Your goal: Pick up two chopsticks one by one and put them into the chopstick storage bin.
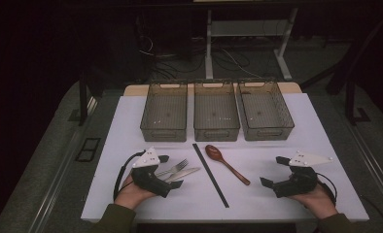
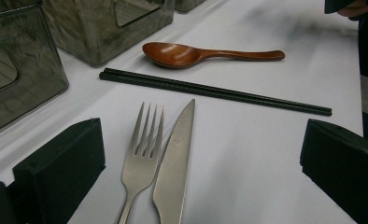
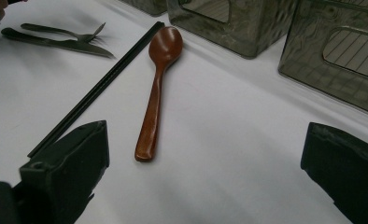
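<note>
Fork [image 1: 174, 167] and knife [image 1: 181, 174] left of chopsticks [image 1: 210, 174], spoon [image 1: 226, 163] right.

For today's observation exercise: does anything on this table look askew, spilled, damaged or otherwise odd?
Nothing stands out. The metal fork, metal knife, black chopsticks and brown wooden spoon lie flat and whole on the white table. The three clear plastic bins stand upright in a row, nothing spilled.

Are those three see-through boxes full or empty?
Empty. In the high view, the left box, middle box and right box show only bare ribbed floors. The fork, knife, chopsticks and spoon lie outside.
</note>
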Tool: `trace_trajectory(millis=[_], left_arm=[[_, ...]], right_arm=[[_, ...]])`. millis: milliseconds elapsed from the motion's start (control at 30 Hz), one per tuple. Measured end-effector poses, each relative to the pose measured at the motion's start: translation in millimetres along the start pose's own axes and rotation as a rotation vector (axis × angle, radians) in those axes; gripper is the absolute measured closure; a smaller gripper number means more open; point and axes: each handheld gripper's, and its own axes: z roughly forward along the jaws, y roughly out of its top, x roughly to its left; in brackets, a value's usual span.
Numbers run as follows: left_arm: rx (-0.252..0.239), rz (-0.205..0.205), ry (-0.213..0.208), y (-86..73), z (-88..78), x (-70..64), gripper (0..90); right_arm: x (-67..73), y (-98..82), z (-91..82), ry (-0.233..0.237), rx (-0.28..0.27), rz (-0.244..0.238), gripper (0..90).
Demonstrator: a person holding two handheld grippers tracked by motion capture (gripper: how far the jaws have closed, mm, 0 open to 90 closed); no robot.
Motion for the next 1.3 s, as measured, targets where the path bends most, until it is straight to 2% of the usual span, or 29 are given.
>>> trace_trajectory(millis=[200,267,400,567,633,833,967,1133,1300], left_arm=[[0.003,0.003,-0.002,0.4,2.5,-2.5,0.7],[0.007,0.012,-0.006,2.0,4.7,-5.2,5.1],[-0.001,0.019,-0.008,5.7,9.4,-10.0,8.4],[0.0,0.029,-0.028,8.4,17.6,-16.3,16.4],[0.005,0.035,-0.051,9.6,21.3,-20.0,22.5],[0.005,0.052,-0.086,14.0,30.6,-28.5,35.0],[0.031,0.064,-0.107,15.5,38.8,-33.1,47.1],[0.087,0.097,-0.127,15.8,52.7,-40.6,63.8],[0.123,0.112,-0.138,15.3,61.3,-44.7,74.8]], right_arm=[[-1.2,0.4,0.0,0.006,-0.006,0.007,0.6],[-1.6,0.6,0.2,0.011,-0.009,0.009,0.6],[-2.5,0.7,0.3,0.015,-0.01,0.009,0.7],[-1.9,1.5,-0.1,0.012,-0.012,0.01,0.6],[-1.8,2.0,0.2,0.01,-0.014,0.01,0.7],[-0.6,2.7,3.0,0.015,-0.006,0.004,0.6],[-0.9,2.3,2.3,0.014,-0.008,0.003,0.6],[-1.5,2.2,2.5,0.014,-0.008,0.003,0.6],[-1.1,2.3,3.2,0.01,-0.006,0.001,0.6]])
